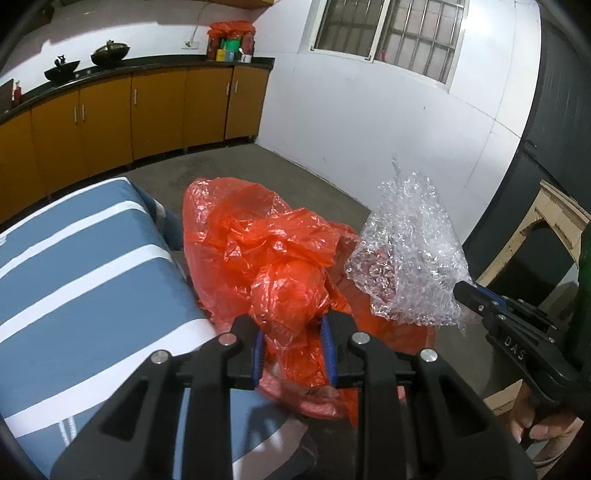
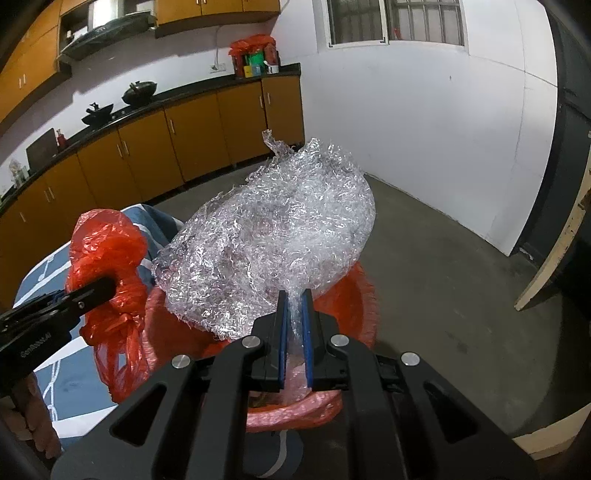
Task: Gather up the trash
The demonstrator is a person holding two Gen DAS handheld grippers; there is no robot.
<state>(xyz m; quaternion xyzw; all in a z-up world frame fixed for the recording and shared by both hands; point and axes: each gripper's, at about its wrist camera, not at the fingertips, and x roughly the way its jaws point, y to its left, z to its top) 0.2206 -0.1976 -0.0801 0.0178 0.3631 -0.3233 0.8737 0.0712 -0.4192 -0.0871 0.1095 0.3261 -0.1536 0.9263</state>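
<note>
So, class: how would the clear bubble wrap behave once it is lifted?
Held by one edge, the bubble wrap stands up crumpled in the right gripper, so probably very light. Its creases suggest it is floppy and squashable.

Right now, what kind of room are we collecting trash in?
Most likely a home kitchen: orange cabinets run under a dark countertop, two black woks sit on it, and a range hood hangs above.

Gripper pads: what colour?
Blue pads, clearest in the right wrist view, clamped on the clear bubble wrap.
</note>
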